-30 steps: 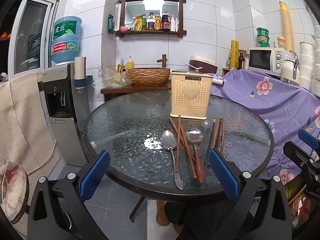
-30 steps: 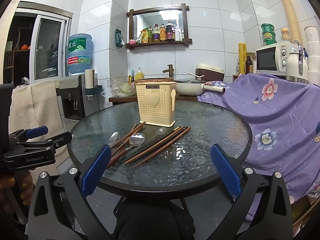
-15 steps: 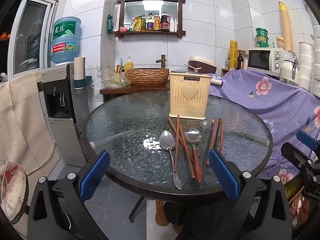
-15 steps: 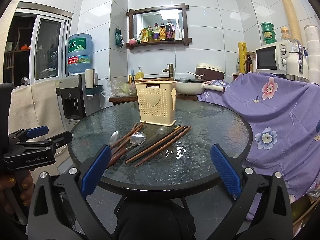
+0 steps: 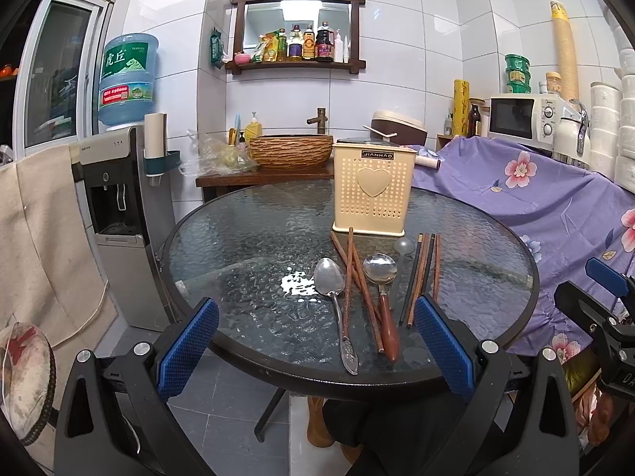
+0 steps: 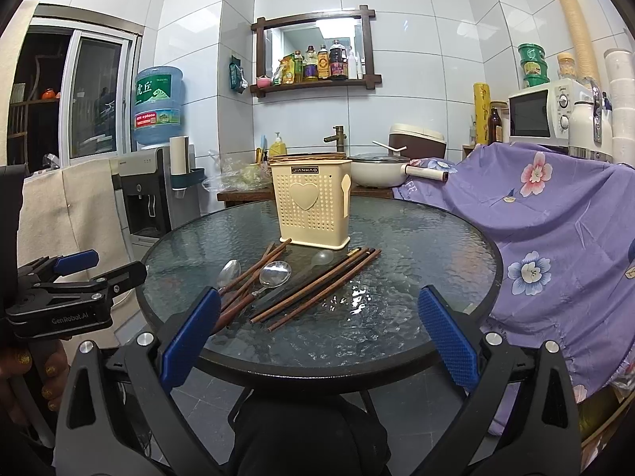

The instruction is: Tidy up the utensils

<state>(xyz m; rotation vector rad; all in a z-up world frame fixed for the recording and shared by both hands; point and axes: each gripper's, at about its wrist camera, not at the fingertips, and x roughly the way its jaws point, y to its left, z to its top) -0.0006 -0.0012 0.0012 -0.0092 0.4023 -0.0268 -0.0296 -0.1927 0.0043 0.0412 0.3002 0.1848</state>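
The left gripper (image 5: 315, 341) has its blue-padded fingers (image 5: 186, 347) spread wide, holding and touching nothing; it hangs at the near edge of the round, dark-rimmed textured-glass tabletop (image 5: 238, 246). The right gripper (image 6: 319, 335) is likewise spread wide and empty, its blue pads off the near rim.

The utensils lie loose on the near half of the tabletop, in front of the upright cream perforated plastic utensil holder with a heart on its face (image 5: 371, 194). From left to right in the left wrist view: an all-metal spoon (image 5: 333, 297), a crossed pair of reddish-brown wooden chopsticks (image 5: 349, 273), a metal spoon with a brown wooden handle (image 5: 383, 289), a clear plastic spoon (image 5: 403, 250) that is hard to make out against the glass, and a bundle of dark and brown chopsticks (image 5: 422, 273). In the right wrist view the left finger pad covers the spoon handles, so their ends cannot be seen. How many chopsticks lie in the bundle is unclear.

The holder's inside is hidden from both cameras. The left part of the tabletop is bare glass, as is the right near part. A purple floral cloth (image 6: 555, 238) hangs close by the tabletop's right edge.
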